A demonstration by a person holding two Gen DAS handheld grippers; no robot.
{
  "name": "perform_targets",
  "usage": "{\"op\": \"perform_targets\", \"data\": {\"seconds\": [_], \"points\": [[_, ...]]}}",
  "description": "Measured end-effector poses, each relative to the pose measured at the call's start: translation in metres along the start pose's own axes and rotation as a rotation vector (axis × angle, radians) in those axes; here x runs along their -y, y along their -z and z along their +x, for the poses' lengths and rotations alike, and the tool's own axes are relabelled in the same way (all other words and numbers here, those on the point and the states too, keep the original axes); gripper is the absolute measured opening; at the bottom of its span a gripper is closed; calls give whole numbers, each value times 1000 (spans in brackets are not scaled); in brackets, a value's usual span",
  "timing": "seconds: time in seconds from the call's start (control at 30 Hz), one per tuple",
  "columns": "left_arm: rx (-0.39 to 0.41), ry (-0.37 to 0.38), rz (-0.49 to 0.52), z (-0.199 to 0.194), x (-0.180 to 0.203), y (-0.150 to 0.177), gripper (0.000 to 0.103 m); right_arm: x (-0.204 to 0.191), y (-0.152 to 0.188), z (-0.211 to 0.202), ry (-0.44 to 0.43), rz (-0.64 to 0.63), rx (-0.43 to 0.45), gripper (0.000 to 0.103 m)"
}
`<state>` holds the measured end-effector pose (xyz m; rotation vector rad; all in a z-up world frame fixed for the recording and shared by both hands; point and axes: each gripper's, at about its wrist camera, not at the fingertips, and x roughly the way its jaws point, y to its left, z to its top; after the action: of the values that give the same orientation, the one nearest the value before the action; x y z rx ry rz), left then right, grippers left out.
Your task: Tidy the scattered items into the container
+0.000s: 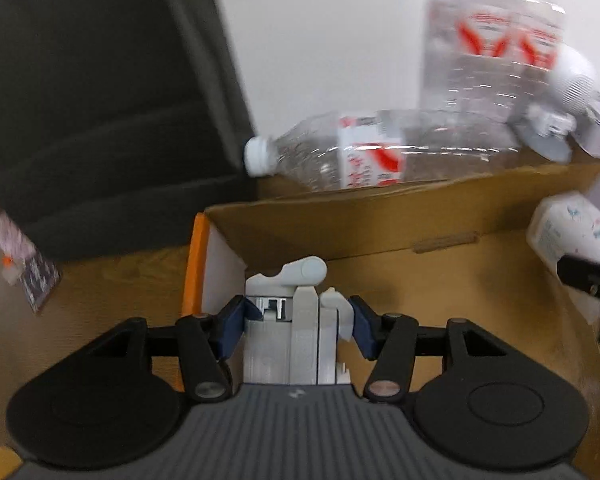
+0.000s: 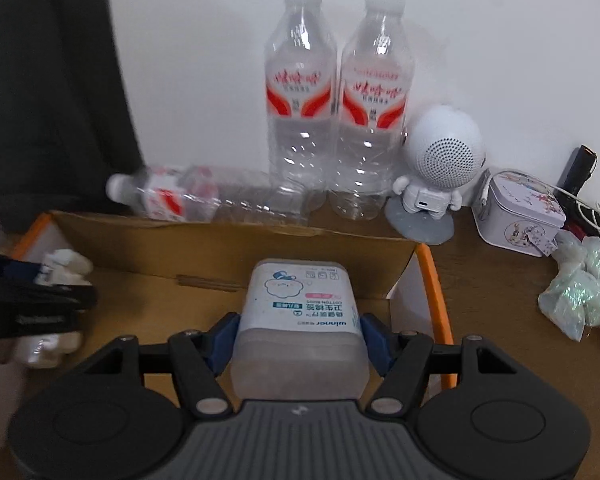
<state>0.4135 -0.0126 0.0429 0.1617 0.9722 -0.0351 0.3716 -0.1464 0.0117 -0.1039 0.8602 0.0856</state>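
Both grippers are loaded and angled down over the open cardboard box (image 2: pixel 228 248), so the move ahead turns on what lies straight below each load. The left gripper (image 1: pixel 298 326) is clamped on a white-and-grey plastic toy (image 1: pixel 292 332), its blue pads pressing the toy's sides; the toy's long axis runs forward along the fingers, its rounded top pointing toward the box's far wall. The brown box floor lies directly beneath and ahead of it, with the near-left corner and orange rim (image 1: pixel 192 264) just to its left. The right gripper (image 2: pixel 300 340) is clamped on a tub of cotton buds (image 2: pixel 300 312), gripped across its width, its lid end aimed forward and down at the box floor, the right wall just off to its right. Each hand is nearest its own load. Beyond the far wall, ahead of both grippers, an empty bottle (image 2: pixel 204 196) lies sideways on the tabletop (image 2: pixel 500 300), outside the box.
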Motion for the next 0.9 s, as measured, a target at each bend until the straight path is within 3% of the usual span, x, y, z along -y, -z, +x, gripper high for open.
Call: {"op": "perform_targets", "data": {"seconds": [0.07,0.2,0.33,0.47,0.63,0.77,0.9], "points": [[43,20,17,-9,-4,0,68,-1,-1,5,39,-10,-9,66],[89,33,38,-34,-16,-4,76,6,-6,-11,41,0,27,78],[90,34,13,-58,-24,-10,103,21,-14,-32,-41,68,1,84],[48,46,15,-81,-23,1,103,21,-8,-50,-113,73,-90,87],[109,39,4,-128,-23,29,103,17,8,-86,-176,101,-112,87],[140,63,-14,-172,-23,54,103,10,25,-136,-202,77,-44,87],[309,92,-43,-228,-20,109,103,8,65,-200,-230,70,120,89]]}}
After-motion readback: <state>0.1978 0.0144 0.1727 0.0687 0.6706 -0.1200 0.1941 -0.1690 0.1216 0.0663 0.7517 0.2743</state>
